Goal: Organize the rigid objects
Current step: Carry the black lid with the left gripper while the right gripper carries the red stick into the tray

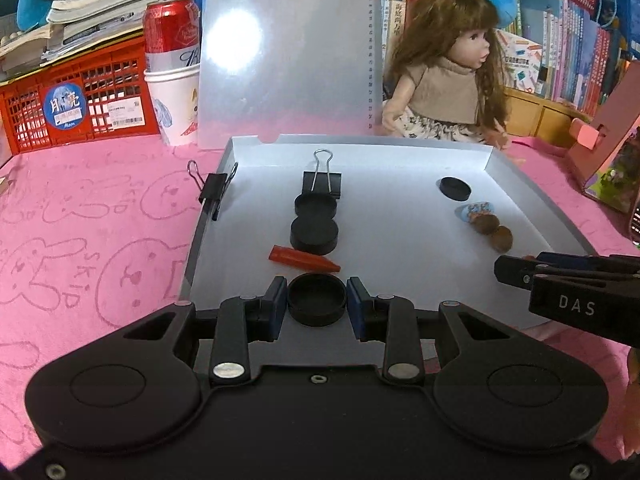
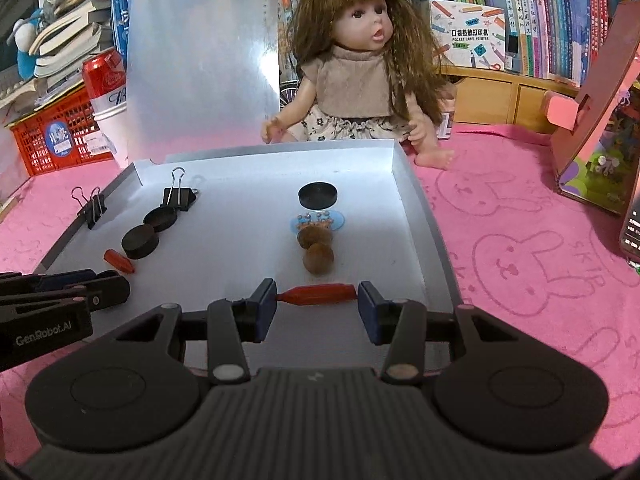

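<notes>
A shallow white tray lies on the pink cloth. My left gripper is shut on a black round cap at the tray's near left. Beyond it lie a red pointed cap, two black round caps and a black binder clip in a line. My right gripper is shut on a second red pointed cap, held end to end, at the tray's near right. Beyond it lie two brown nuts, a blue patterned disc and a black cap.
Another binder clip is clamped on the tray's left wall. A doll sits behind the tray beside an upright clear clipboard. A red crate, a can in a paper cup and a pink box stand around.
</notes>
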`<state>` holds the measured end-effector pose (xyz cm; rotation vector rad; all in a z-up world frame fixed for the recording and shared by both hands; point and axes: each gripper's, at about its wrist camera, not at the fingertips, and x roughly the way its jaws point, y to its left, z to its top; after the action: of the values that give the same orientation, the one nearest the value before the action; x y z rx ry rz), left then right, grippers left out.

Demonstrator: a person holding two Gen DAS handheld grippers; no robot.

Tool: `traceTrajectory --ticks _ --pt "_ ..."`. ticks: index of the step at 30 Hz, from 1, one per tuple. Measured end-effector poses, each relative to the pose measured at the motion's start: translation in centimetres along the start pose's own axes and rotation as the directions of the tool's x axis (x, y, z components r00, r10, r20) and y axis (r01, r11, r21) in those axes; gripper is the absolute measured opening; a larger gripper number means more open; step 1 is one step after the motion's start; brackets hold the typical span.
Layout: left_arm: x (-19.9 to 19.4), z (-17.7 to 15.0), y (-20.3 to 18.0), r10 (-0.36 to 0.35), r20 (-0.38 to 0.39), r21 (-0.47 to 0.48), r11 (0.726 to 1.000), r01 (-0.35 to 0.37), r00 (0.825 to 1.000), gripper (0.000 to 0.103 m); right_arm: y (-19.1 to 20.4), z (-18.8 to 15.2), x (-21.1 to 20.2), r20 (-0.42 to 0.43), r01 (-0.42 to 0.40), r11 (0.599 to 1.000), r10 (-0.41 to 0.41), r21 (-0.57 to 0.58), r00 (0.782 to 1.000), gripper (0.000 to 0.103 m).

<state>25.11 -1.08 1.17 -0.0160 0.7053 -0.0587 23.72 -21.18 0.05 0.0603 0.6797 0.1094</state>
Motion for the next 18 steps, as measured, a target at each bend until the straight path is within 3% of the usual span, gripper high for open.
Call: traceTrajectory --ticks 14,16,18 --pt "0.32 0.15 -0.24 0.011 0.006 0.008 1.000 -0.011 1.000 0.031 0.87 0.29 0.45 -0.029 0.034 0.998 -0.036 -0.049 0.999 0.054" --pt "0.22 0.16 -0.11 0.008 0.002 0.000 1.000 -0.008 1.000 0.032 0.72 0.27 0.37 -0.027 0.030 0.999 -0.031 -0.044 0.999 0.063" --pt "0.04 0.23 0.00 0.006 0.001 -0.004 1.000 -0.006 1.000 0.038 0.49 0.24 0.15 -0.024 0.014 1.000 -0.015 -0.027 1.000 0.064"
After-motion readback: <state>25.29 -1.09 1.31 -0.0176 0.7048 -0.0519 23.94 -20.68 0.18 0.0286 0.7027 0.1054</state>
